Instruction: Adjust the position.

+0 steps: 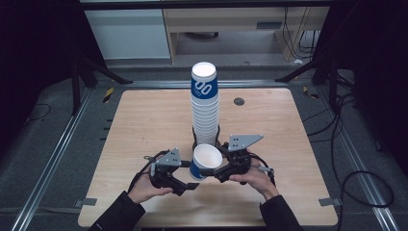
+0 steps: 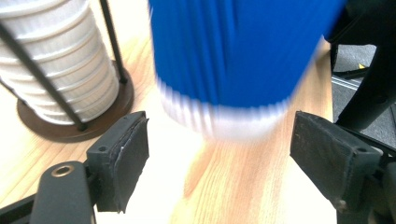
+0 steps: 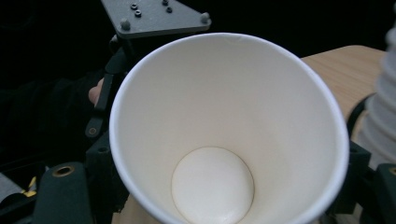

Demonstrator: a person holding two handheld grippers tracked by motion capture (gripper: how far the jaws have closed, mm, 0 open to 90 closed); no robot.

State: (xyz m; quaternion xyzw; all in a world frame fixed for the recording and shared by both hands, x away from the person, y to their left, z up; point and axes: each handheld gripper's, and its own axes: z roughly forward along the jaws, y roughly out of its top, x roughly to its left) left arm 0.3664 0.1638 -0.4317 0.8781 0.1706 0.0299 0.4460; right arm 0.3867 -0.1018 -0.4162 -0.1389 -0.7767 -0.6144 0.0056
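Note:
A single paper cup, blue outside and white inside, hangs tilted just above the table's front middle. My right gripper is shut on it from the right; in the right gripper view the cup's white inside opens toward the camera. My left gripper stands open at the cup's left. In the left gripper view the blurred blue cup hangs between and above its wide-apart pads, touching neither. Behind it rises a tall stack of cups in a wire holder.
The wooden table has bare room to the left and right of the stack. A small dark disc sits near the back edge. Black frame legs and cables lie on the floor around the table.

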